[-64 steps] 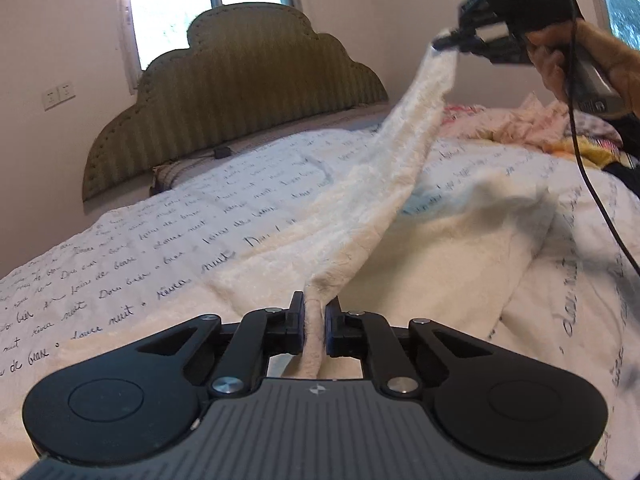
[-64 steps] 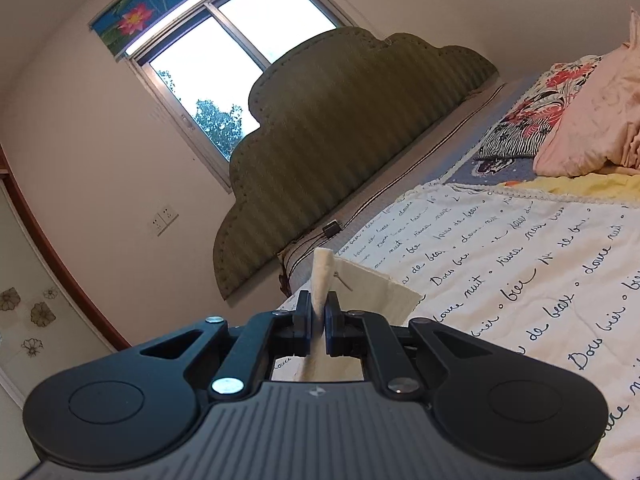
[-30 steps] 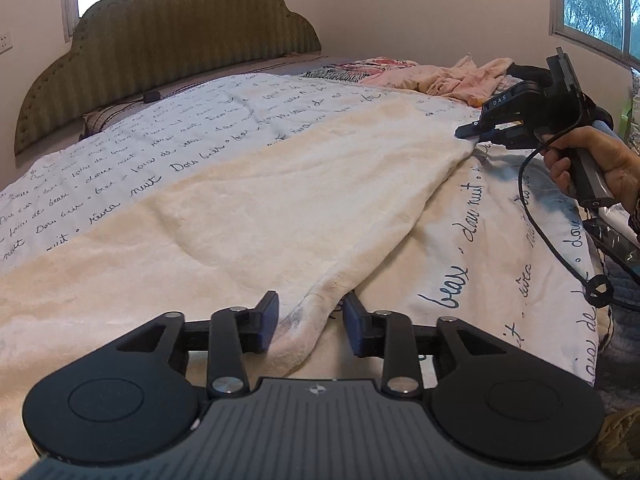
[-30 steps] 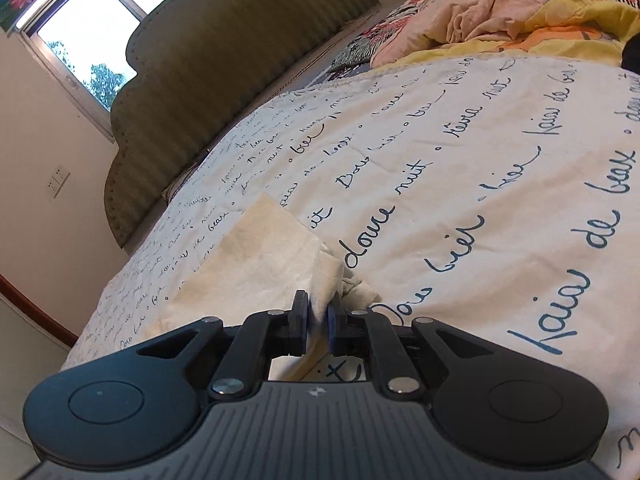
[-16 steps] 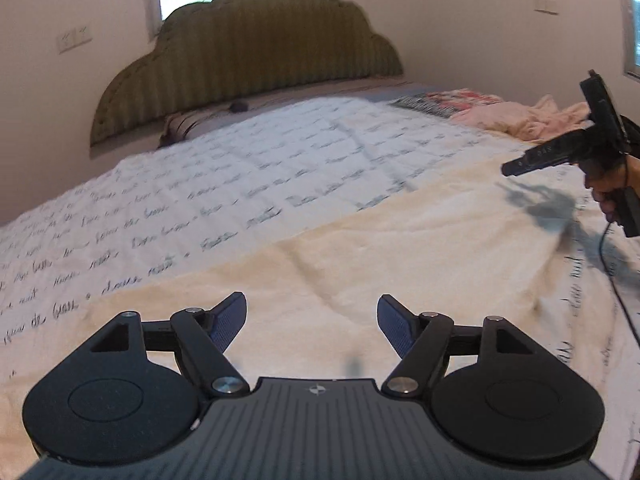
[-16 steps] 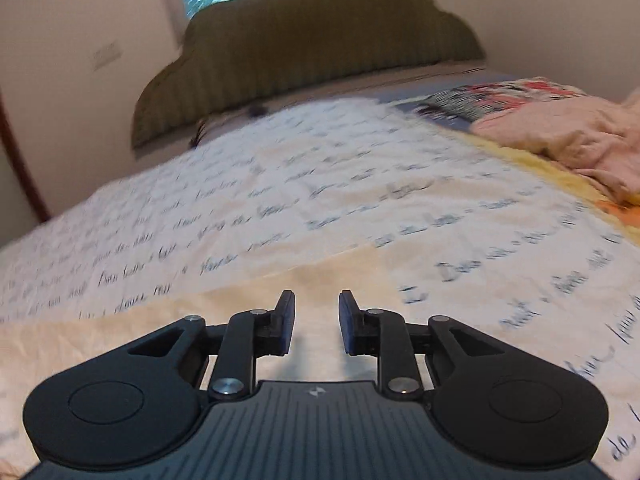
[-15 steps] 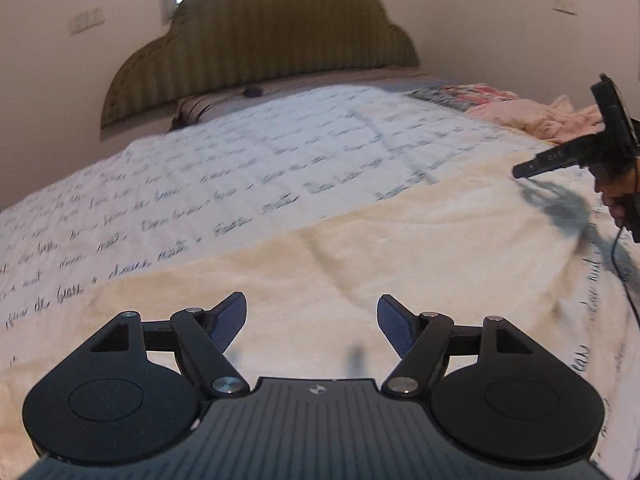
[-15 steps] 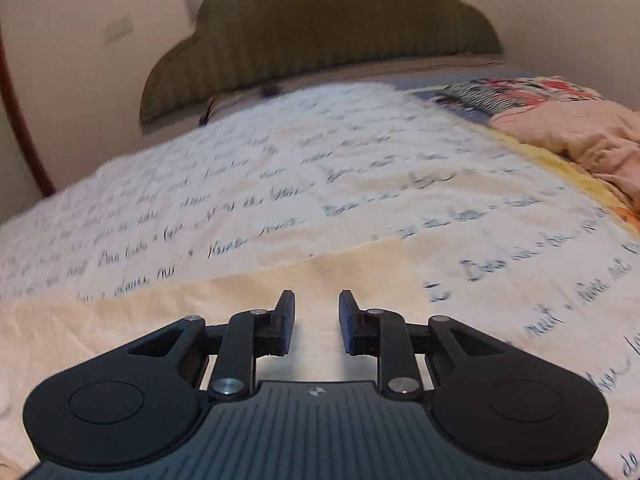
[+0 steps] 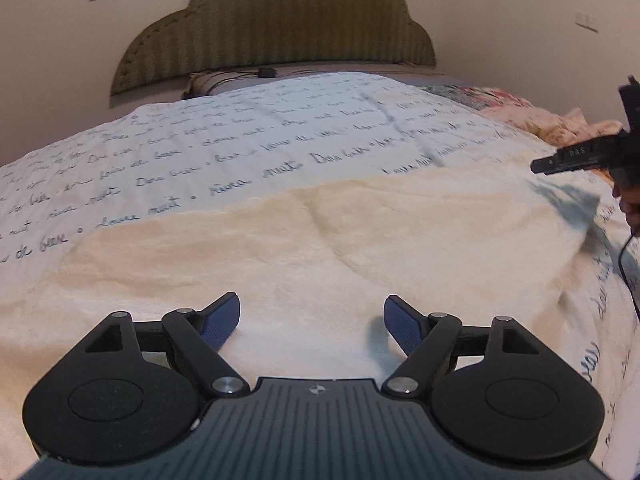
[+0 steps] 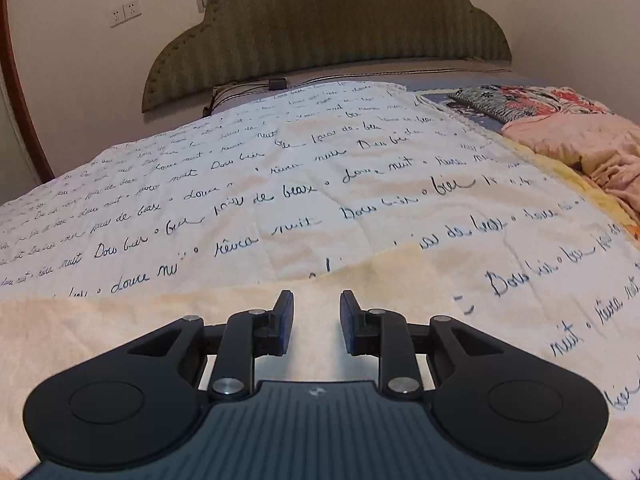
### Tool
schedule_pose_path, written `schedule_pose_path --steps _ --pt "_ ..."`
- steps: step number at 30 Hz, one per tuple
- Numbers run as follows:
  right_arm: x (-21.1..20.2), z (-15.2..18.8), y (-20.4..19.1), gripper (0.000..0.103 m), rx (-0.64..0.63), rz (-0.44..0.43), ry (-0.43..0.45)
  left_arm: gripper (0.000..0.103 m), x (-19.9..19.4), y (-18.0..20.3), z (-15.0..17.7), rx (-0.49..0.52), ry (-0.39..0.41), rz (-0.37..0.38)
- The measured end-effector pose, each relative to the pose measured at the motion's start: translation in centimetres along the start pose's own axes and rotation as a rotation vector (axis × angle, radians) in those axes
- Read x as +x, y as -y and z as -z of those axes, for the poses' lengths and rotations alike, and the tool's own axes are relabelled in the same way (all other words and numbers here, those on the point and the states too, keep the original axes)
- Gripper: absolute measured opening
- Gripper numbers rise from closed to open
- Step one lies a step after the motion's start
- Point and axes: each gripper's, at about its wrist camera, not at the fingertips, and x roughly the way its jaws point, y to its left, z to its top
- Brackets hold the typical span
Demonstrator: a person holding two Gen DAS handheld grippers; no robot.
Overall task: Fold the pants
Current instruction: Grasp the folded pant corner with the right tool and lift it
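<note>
Released, the pants (image 9: 360, 248) now lie flat beneath both opening tongs (image 9: 312, 316).

The pants (image 9: 360, 248) are plain cream, fuzzy-looking. The bedspread (image 10: 280, 184) is white with dark blue handwritten script in rows. The headboard (image 10: 328, 28) is olive green with vertical stripes. The tongs (image 9: 312, 322) are black with blue pads (image 9: 404, 326). A crumpled pink cloth (image 10: 580, 144) lies beside a red floral-patterned cloth (image 10: 532, 98).

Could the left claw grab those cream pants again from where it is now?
Probably yes. The left claw hangs right over the cream pants, its jaws opening with nothing between them, and nothing lies in the way.
</note>
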Motion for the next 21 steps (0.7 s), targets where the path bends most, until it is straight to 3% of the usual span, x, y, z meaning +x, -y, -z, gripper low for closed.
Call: schedule_pose_path --steps 1,3,5,8,9,10,16,21 --pt "0.1 0.4 0.4 0.036 -0.01 0.04 -0.016 0.084 0.3 0.6 0.3 0.023 -0.008 -0.004" --pt "0.5 1.1 1.8 0.037 -0.014 0.198 -0.024 0.085 1.0 1.6 1.2 0.066 0.015 -0.031" --pt "-1.3 1.6 4.1 0.037 0.1 0.274 0.054 0.088 0.9 1.8 1.7 0.089 0.044 -0.042" --pt "-6.1 3.6 7.7 0.041 0.368 0.116 0.222 0.095 1.2 1.4 2.1 0.056 0.054 -0.044" --pt "-7.1 4.5 8.8 0.052 0.457 0.059 0.233 0.097 1.3 1.3 2.3 0.042 0.056 -0.041" --pt "-7.6 5.4 9.5 0.059 0.518 0.021 0.227 0.098 1.4 1.1 2.3 0.032 0.057 -0.039" --pt "-6.9 10.5 11.3 0.059 0.826 -0.218 0.138 0.102 1.6 0.9 2.4 0.018 0.057 -0.026" --pt "-5.3 10.6 10.7 0.059 0.854 -0.268 0.146 0.103 1.6 0.7 2.4 0.009 0.055 -0.021"
